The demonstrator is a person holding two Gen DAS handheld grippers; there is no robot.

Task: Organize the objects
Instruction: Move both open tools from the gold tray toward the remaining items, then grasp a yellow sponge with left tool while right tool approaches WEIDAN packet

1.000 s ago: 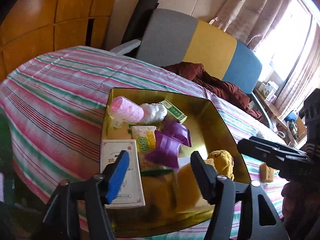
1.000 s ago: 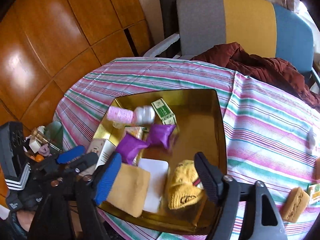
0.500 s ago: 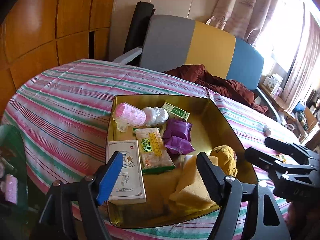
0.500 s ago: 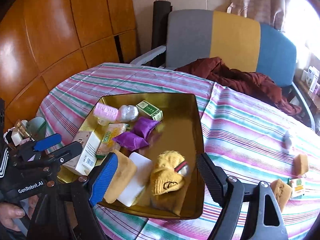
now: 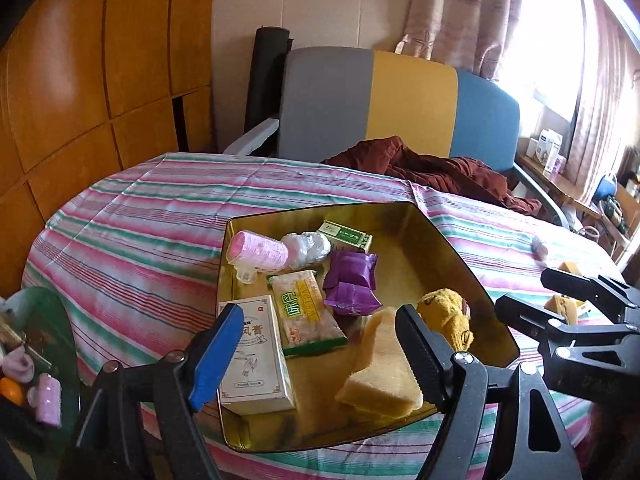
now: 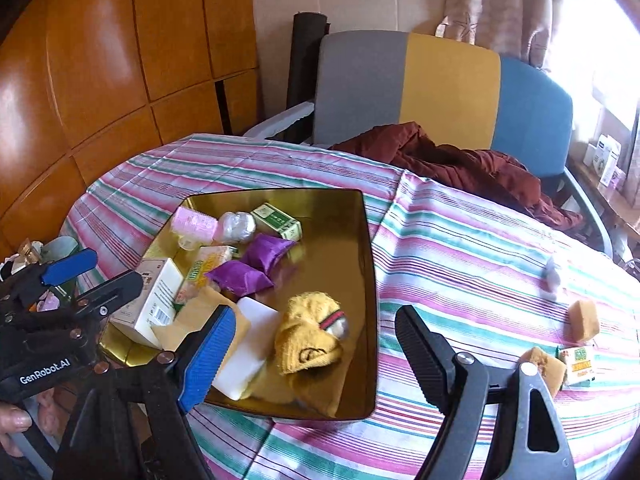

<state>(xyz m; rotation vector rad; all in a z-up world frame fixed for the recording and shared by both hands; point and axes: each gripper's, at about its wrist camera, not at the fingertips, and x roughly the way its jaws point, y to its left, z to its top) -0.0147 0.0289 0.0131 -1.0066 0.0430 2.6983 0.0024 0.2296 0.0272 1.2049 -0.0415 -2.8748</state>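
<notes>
Across the lower centre of both views, your gold tray (image 5: 460,248) now sits farther from the cameras, holding the yellow sponge (image 5: 380,372). Your left gripper (image 5: 320,344) has just widened and grips nothing; your right gripper (image 6: 312,344) gapes empty, so the loose sponge pieces (image 6: 582,320) at right come next.
</notes>
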